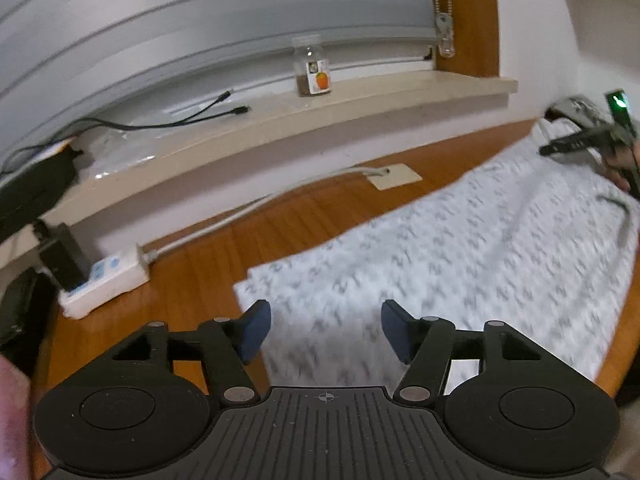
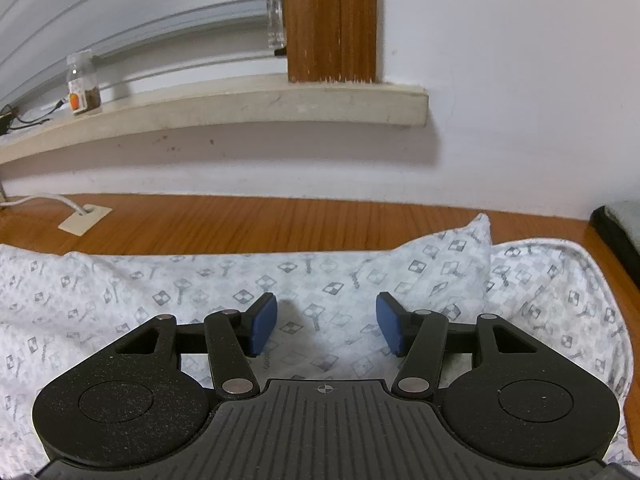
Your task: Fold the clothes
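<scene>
A white garment with a grey checked print lies spread flat on the wooden table. In the left wrist view my left gripper hovers over its near left corner, open, with nothing between the blue pads. The picture is blurred there. In the right wrist view the same garment fills the foreground, with a raised fold and a piped hem at the right. My right gripper stands open just above the cloth, pads apart and empty. The right gripper also shows at the far right of the left wrist view, held by a hand.
A white power strip with a black plug and a grey cable lies on the table at the left. A cable outlet plate sits near the wall. A small jar stands on the window sill. A dark object lies at the right.
</scene>
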`<state>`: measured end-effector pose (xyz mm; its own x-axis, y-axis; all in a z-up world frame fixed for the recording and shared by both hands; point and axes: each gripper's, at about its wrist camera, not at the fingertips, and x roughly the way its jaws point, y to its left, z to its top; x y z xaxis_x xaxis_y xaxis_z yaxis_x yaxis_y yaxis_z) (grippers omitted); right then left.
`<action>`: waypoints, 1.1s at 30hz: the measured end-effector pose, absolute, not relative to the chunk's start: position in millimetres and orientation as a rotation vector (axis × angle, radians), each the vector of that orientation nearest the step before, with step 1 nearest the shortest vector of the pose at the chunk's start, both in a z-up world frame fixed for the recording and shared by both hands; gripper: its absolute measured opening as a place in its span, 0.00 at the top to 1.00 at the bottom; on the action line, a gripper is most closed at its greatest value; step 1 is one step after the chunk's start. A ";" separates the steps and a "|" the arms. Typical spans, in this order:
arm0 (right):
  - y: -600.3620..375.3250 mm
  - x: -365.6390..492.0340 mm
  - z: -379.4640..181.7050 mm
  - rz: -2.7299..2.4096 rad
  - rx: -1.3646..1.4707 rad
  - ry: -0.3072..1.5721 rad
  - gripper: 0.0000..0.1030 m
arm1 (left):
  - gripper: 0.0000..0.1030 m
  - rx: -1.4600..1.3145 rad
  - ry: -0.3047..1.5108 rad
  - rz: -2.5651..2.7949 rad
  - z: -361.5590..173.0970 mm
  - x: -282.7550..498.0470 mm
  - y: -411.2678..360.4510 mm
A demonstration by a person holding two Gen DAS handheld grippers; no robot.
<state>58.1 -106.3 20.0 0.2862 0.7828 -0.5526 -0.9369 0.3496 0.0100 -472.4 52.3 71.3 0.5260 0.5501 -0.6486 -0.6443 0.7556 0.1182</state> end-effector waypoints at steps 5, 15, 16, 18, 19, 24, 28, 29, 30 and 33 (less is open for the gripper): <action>-105.3 37.1 38.0 1.259 -0.301 0.479 0.47 | 0.34 -0.244 0.716 0.783 49.1 -459.9 97.3; -8.3 -43.7 27.0 1.560 -0.410 0.639 0.49 | 0.53 -0.357 0.700 0.778 33.8 -453.7 134.4; -1.9 -44.8 24.5 1.559 -0.426 0.654 0.49 | 0.68 -0.336 0.703 0.789 33.1 -453.5 132.2; 2.4 -44.5 21.4 1.546 -0.431 0.651 0.65 | 0.87 -0.290 0.707 0.816 31.7 -453.5 126.9; 2.2 -41.9 21.6 1.529 -0.418 0.645 0.97 | 0.91 -0.288 0.700 0.824 31.5 -455.3 126.0; -16.8 -21.5 22.7 1.364 -0.278 0.572 0.99 | 0.92 -0.305 0.642 0.841 37.1 -464.5 125.2; -26.8 -24.5 20.8 1.403 -0.309 0.563 0.89 | 0.93 -0.275 0.573 0.849 54.6 -465.7 120.2; -28.6 -27.5 19.8 1.410 -0.316 0.549 0.85 | 0.93 -0.271 0.542 0.853 61.6 -468.0 118.1; -30.4 -30.5 18.8 1.417 -0.323 0.536 0.81 | 0.94 -0.277 0.507 0.860 67.6 -472.5 116.8; -30.7 -35.1 14.5 1.430 -0.339 0.526 0.77 | 0.95 -0.295 0.492 0.870 69.4 -478.4 117.4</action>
<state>-35.1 -30.7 14.5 0.0568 0.8436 -0.5340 -0.9885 0.1227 0.0886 -478.4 117.4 69.4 0.5443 0.6547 -0.5245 -0.7870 0.6151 -0.0488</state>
